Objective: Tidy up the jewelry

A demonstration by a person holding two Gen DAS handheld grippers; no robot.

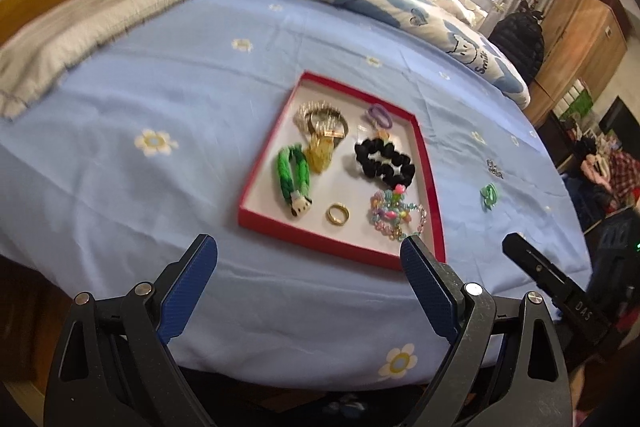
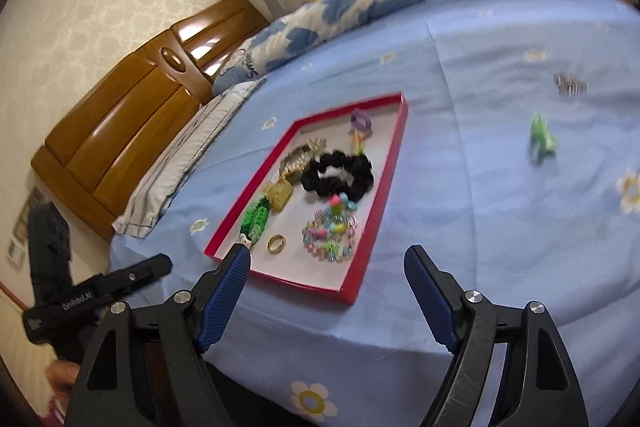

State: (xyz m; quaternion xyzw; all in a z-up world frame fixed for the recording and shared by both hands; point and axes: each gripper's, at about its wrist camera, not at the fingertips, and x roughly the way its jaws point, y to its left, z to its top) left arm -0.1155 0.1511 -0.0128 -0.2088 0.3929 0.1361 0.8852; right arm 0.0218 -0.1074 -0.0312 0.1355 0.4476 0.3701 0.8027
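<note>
Red-rimmed tray [image 1: 267, 167] holds most pieces; green clip [image 2: 542, 139] and silver piece [image 2: 570, 83] remain out on the bedsheet [image 2: 480, 187]; left gripper [image 1: 308, 259] and right gripper [image 2: 328, 267] both wide, empty.

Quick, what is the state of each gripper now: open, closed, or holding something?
Left gripper: open, holding nothing, above the blue bedsheet before the red-rimmed tray.
Right gripper: open, holding nothing.

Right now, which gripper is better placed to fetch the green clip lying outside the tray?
Right. The green clip lies right of the red tray, ahead of the open right gripper; the left gripper would cross the tray.
</note>
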